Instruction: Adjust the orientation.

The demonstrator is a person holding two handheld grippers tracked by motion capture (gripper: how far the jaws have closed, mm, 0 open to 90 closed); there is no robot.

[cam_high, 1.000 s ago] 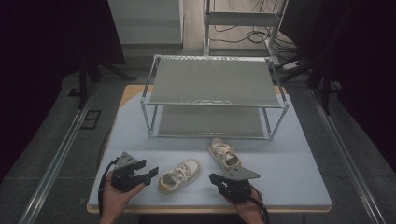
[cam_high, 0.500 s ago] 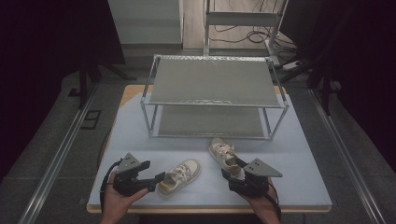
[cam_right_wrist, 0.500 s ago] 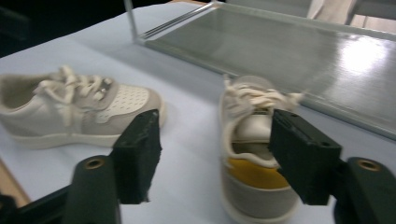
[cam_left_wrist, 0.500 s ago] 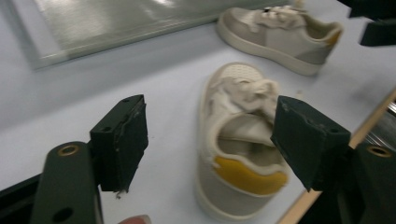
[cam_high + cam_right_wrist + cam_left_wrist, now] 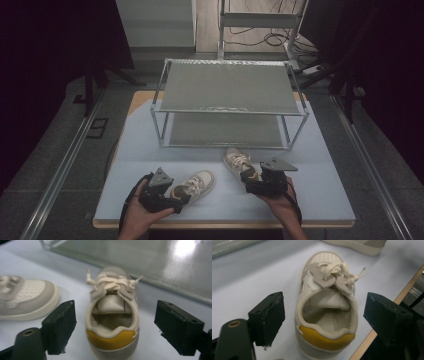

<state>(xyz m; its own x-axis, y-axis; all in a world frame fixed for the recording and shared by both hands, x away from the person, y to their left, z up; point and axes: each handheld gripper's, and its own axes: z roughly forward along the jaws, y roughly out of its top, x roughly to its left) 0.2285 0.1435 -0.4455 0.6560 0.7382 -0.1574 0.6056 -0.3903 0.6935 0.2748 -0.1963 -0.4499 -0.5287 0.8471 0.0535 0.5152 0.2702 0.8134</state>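
Observation:
Two small cream-and-grey shoes with yellow heel tabs lie on the table near its front edge. The left shoe (image 5: pixel 196 183) (image 5: pixel 327 307) has its heel between the jaws of my left gripper (image 5: pixel 176 196) (image 5: pixel 325 313). The right shoe (image 5: pixel 239 162) (image 5: pixel 113 315) has its heel between the jaws of my right gripper (image 5: pixel 251 181) (image 5: pixel 117 322). Both grippers' jaws have just been opening and stand wide. The pads stay clear of the shoes' sides.
A two-tier metal rack (image 5: pixel 230 102) stands across the back half of the pale blue table (image 5: pixel 325 200). In the right gripper view the left shoe (image 5: pixel 25 300) lies to the left and the rack's lower shelf (image 5: pixel 150 265) just beyond. The table's wooden front edge (image 5: pixel 387 320) is close.
My left gripper has slid right, up to the left shoe's heel. My right gripper has shifted right and a little farther from me, behind the right shoe. Both shoes lie where they were.

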